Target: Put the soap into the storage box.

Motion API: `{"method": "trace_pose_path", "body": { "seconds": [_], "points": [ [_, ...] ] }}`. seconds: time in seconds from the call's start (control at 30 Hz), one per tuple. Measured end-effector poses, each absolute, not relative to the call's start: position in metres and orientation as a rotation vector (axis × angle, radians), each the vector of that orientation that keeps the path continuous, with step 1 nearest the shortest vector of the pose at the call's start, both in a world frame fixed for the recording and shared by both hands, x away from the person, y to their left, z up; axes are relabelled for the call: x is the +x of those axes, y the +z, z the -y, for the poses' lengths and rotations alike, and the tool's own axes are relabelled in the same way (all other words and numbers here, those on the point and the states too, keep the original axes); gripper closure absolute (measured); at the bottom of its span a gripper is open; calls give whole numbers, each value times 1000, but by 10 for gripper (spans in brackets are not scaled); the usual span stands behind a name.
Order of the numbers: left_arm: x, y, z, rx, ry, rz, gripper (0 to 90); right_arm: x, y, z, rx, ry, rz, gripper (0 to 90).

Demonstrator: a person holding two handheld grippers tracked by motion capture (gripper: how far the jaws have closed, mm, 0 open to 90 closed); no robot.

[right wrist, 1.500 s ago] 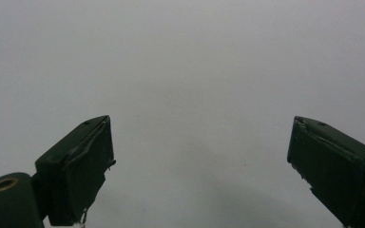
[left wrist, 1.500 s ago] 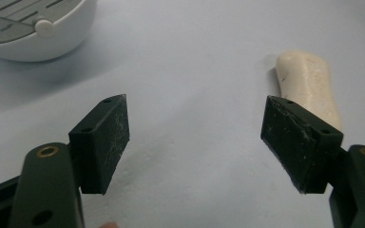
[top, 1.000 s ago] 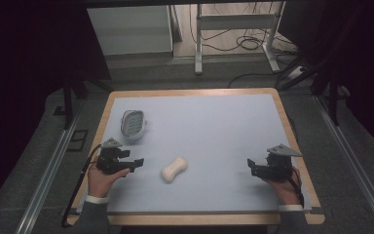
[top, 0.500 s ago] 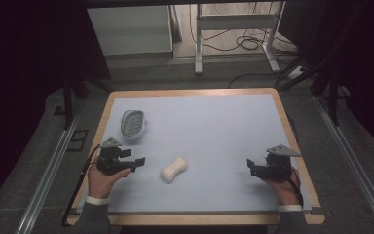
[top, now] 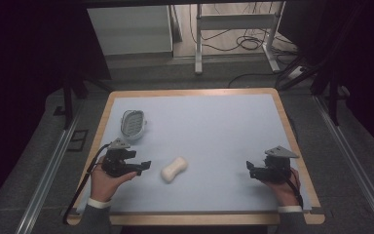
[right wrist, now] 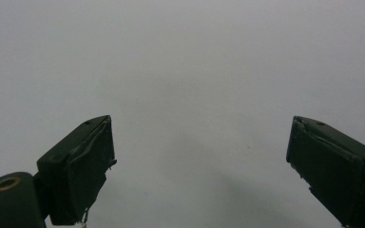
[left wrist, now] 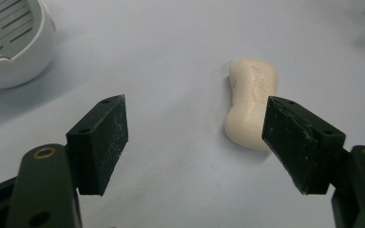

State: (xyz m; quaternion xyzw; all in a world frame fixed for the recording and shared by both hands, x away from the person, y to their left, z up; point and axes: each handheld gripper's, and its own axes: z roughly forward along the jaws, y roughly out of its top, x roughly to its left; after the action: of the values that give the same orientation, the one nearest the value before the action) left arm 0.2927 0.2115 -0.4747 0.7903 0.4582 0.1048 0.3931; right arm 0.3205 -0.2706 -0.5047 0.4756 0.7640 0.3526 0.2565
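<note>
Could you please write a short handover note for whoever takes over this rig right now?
Left gripper: open, holding nothing, low over the table and aimed at the soap bar, which lies just ahead of its fingers.
Right gripper: open, holding nothing, near the right edge of the table, with bare surface in front of it.
Soap bar: flat on the table, not touched by either gripper.
Soap dish: beyond the left gripper, towards the far left of the table, with nothing in it.
Done: nothing gripped so far.
Left: probably close the left gripper on the soap bar; it likely goes into the soap dish.
</note>
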Motion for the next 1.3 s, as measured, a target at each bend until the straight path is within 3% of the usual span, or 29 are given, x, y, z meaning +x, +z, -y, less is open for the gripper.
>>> {"method": "trace_pose_path", "body": {
  "seconds": [0.63,1.3],
  "points": [
    [296,-444,-191,2122,292,-1076,217,318,-505,276,1282,927,-2068,87],
    [310,-456,-152,2247,234,-1039,212,316,-499,284,1291,933,-2033,87]
  ]
}}
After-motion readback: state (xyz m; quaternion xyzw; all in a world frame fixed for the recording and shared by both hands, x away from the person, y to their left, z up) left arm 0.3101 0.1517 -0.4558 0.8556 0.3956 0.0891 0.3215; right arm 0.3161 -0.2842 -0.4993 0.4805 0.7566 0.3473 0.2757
